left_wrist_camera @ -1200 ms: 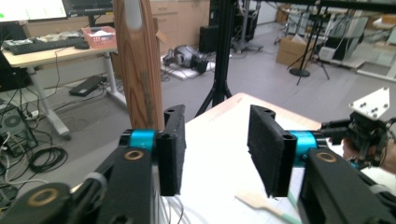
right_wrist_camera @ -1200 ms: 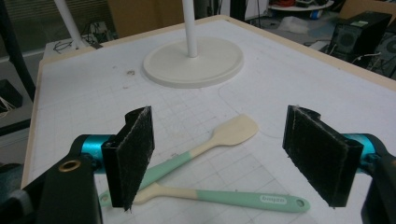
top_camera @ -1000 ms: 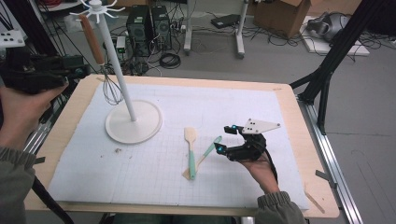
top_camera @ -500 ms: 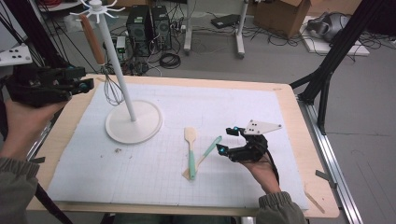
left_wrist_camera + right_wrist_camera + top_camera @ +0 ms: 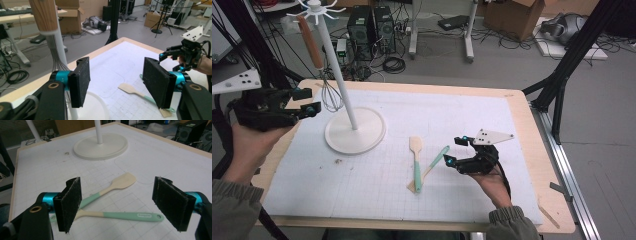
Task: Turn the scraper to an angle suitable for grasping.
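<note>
Spatulas (image 5: 416,162), two of them, lay crossed on my white gridded mat (image 5: 377,185), just ahead of my right gripper (image 5: 453,150). Largest item noted: the pale wooden table (image 5: 532,150), rounded corners, the mat covering most of its top. Next, a white stand (image 5: 354,131) with a round, flat, smooth base and a thin straight pole. From its top arms hung a whisk (image 5: 319,70), brown wooden handle, fine wire loops low beside the pole; in the left gripper view the handle (image 5: 45,15) showed clear grain. Each spatula had a cream, flat, paddle-shaped blade and a mint green handle; in the right gripper view one handle (image 5: 130,216) carried a small hang hole and faint lettering I could not read. My left gripper (image 5: 307,101) hovered off the table's left edge near the whisk, its jaws having just been widening, nothing between the rough black pads. My right gripper's jaws stood wide apart, empty, over the spatulas.
</note>
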A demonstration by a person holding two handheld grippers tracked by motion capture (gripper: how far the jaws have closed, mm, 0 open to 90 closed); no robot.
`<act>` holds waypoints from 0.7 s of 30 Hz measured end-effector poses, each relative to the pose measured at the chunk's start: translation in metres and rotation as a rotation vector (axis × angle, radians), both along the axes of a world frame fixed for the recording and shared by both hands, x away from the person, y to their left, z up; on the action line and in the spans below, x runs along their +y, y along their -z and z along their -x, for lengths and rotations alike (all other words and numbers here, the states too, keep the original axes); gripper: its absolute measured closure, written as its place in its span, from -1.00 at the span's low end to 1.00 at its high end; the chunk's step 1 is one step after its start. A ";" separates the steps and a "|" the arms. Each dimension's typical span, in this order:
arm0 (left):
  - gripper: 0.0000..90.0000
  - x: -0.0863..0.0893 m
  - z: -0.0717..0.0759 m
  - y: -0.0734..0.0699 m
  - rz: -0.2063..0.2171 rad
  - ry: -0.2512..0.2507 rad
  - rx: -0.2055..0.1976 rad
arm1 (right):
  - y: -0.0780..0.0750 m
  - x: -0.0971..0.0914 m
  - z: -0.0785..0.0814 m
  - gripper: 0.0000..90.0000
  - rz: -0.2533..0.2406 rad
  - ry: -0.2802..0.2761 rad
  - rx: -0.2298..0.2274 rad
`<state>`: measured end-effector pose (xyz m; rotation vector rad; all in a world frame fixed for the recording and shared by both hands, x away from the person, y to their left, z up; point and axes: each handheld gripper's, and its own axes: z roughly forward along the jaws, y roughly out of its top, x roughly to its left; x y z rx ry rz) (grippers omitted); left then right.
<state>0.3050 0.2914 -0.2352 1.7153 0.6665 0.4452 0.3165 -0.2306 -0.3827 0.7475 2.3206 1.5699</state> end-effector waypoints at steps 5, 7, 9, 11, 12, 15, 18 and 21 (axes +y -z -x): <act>-0.26 -0.004 0.003 0.016 0.007 -0.006 0.012 | 0.002 0.002 -0.001 -0.51 0.009 0.004 0.012; -0.28 -0.006 0.003 0.020 0.010 -0.003 0.014 | 0.002 0.002 -0.001 -0.52 0.012 0.003 0.005; -0.33 -0.008 0.004 0.023 0.001 -0.002 0.015 | 0.002 0.002 -0.001 -0.52 0.010 0.004 0.012; -0.35 -0.011 0.006 0.025 -0.008 -0.001 0.010 | 0.003 0.002 -0.001 -0.53 0.007 0.004 0.019; -0.37 -0.013 0.007 0.027 -0.013 -0.001 0.011 | 0.003 0.003 -0.001 -0.53 0.009 0.006 0.023; -0.41 -0.015 0.010 0.030 -0.018 0.001 0.006 | 0.003 0.004 -0.001 -0.55 0.010 0.005 0.020; -0.42 -0.017 0.014 0.033 -0.025 0.002 0.005 | 0.003 0.005 0.001 -0.55 0.013 0.006 0.011; -0.41 -0.018 0.016 0.037 -0.031 0.004 0.000 | 0.004 0.004 0.003 -0.55 0.019 0.006 0.015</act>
